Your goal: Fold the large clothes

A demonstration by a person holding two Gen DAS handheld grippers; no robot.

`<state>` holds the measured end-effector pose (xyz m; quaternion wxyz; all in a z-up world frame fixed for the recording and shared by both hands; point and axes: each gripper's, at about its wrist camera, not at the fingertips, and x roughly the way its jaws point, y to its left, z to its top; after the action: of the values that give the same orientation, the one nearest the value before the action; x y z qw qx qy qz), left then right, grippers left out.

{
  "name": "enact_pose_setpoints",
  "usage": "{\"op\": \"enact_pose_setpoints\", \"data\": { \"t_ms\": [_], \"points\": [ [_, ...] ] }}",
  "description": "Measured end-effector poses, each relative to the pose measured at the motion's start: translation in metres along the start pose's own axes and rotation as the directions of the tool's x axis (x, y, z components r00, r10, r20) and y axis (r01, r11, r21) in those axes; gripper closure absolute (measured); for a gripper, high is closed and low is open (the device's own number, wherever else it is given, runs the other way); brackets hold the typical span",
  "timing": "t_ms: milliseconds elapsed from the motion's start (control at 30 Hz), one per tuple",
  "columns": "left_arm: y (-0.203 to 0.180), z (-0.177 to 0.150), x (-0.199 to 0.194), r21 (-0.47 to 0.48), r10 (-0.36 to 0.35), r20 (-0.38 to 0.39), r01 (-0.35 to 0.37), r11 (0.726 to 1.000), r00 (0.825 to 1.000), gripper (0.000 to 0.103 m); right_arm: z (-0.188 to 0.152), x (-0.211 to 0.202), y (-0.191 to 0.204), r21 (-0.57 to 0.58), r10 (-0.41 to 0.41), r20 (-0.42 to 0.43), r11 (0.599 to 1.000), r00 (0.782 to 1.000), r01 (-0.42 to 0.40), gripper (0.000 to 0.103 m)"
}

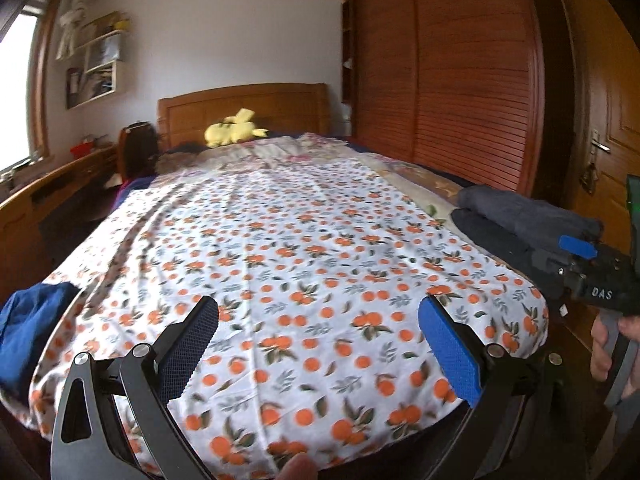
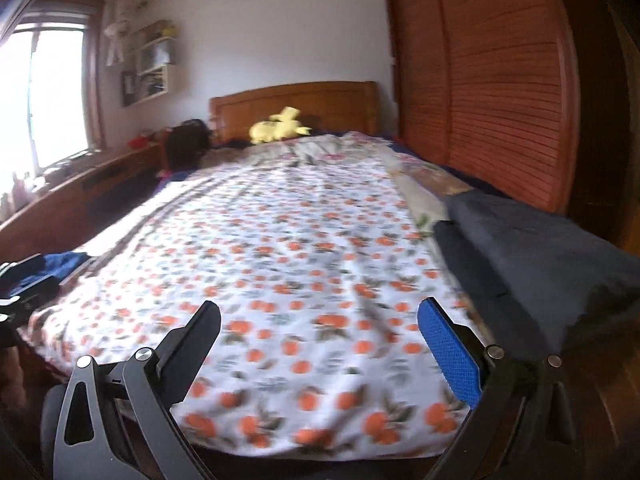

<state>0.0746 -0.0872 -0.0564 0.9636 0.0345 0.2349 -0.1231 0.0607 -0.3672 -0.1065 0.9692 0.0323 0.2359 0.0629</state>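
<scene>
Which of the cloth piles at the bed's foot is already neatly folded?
The dark grey stack at the right corner: flat, squared layers. The blue garment at the left corner is just a crumpled heap.

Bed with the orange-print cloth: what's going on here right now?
A person holds a gripper in each hand at the foot of the bed. The left gripper and right gripper are both open and empty above the orange-print cloth, which lies spread flat. Folded dark clothes sit at its right.

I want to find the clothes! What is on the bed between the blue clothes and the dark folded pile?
Only the orange-print sheet lies between the blue clothes and the dark folded pile; the left wrist view shows it.
</scene>
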Motion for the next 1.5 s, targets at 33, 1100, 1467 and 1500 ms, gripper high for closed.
{"op": "enact_pose_setpoints", "data": {
  "t_ms": [33, 1100, 1467, 1500],
  "points": [
    [0.005, -0.001, -0.005, -0.005, 0.01, 0.005, -0.01, 1.0, 1.0, 0.002, 0.001, -0.001, 0.008, -0.005, 0.011, 0.005, 1.0, 1.0, -0.011, 0.008],
    [0.066, 0.008, -0.099, -0.104, 0.194, 0.108, -0.183, 0.978, 0.975, 0.002, 0.019, -0.035, 0.105, -0.067, 0.143, 0.133, 0.989, 0.981, -0.135, 0.008],
    [0.066, 0.008, -0.098, -0.106, 0.192, 0.108, -0.18, 0.978, 0.975, 0.002, 0.017, -0.033, 0.103, -0.067, 0.137, 0.132, 0.989, 0.982, -0.129, 0.008],
    [0.066, 0.007, -0.098, -0.106, 0.191, 0.108, -0.18, 0.978, 0.976, 0.002, 0.017, -0.033, 0.102, -0.066, 0.137, 0.132, 0.989, 0.982, -0.129, 0.008]
  ]
}}
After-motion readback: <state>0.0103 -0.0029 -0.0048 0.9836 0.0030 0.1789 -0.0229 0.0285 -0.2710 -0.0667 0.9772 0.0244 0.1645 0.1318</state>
